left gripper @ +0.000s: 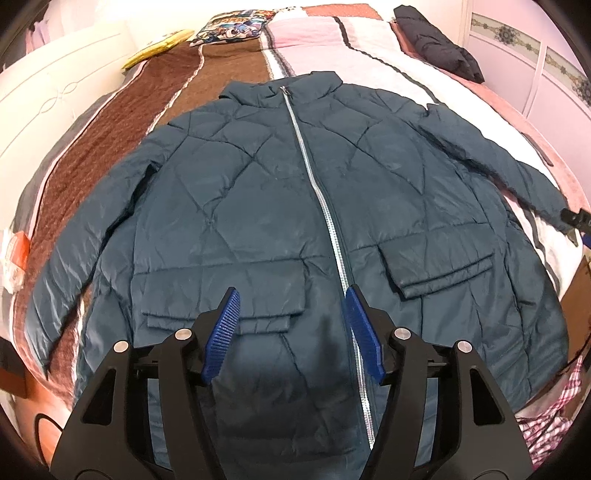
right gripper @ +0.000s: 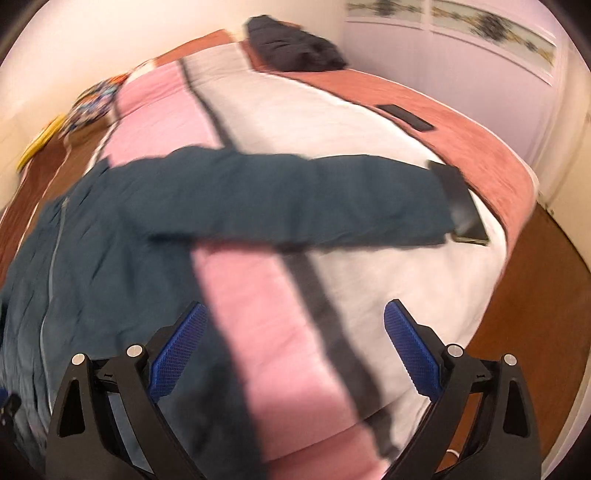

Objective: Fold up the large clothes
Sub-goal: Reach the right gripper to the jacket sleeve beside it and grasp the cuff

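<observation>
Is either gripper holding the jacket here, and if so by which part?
Nothing is held. The left gripper is open above the jacket front; the right gripper is open over the bedding.

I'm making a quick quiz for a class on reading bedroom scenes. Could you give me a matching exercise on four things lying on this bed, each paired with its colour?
Things:
1. padded jacket
2. zipper
3. bundled garment at the far corner
4. flat object near the patterned pillow

Colours:
A. yellow
B. silver
C. dark teal
D. near black

Pairs: 1-C, 2-B, 3-D, 4-A
</observation>
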`<state>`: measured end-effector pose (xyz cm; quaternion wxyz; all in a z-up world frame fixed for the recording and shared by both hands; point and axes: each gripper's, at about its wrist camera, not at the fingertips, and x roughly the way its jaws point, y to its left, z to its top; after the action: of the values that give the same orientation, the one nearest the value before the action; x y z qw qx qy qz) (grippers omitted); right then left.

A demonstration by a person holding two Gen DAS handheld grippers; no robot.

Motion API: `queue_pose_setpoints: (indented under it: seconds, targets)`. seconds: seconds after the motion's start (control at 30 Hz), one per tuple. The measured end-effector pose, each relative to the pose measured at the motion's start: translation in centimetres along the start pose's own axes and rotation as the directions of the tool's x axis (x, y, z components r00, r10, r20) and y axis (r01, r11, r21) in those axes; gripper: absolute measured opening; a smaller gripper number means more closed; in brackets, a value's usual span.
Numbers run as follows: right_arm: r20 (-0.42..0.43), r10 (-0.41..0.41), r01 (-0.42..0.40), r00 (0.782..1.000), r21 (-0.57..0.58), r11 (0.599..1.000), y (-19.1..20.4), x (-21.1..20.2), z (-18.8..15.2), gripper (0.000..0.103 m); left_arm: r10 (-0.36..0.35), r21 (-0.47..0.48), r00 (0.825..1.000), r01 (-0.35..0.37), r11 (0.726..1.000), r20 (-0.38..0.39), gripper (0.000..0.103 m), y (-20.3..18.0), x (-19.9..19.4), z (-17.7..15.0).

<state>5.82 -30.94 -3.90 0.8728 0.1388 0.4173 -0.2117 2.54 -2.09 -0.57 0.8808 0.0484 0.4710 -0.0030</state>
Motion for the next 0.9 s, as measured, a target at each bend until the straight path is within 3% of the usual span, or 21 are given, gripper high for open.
queue_pose_setpoints:
  seconds: [0.27, 0.53, 0.8, 0.9]
  targets:
    - [-0.045, 0.054, -0.042, 0.998, 0.234, 0.971, -7.0, 3.5, 3.3, 0.092, 0.024, 0.016, 0.999, -0.025, 1.0, 0.033, 0.061, -1.1, -0.1, 2.4]
    - [-0.115, 0.217, -0.147, 0.969, 0.437, 0.887, -10.2, 7.9, 4.9, 0.084, 0.04, 0.018, 0.998, -0.041, 0.999, 0.037, 0.061, -1.3, 0.1, 3.1]
    - [-0.145, 0.267, -0.131, 0.953, 0.596, 0.792, -12.0, 11.4, 4.8, 0.081, 0.056, -0.008, 0.998, -0.056, 0.998, 0.032, 0.061, -0.1, 0.1, 3.4]
    - [-0.113, 0.242, -0.124, 0.964, 0.613, 0.78, -12.6, 11.5, 5.1, 0.068, 0.057, -0.015, 0.998, -0.057, 0.998, 0.029, 0.061, 0.2, 0.2, 3.4]
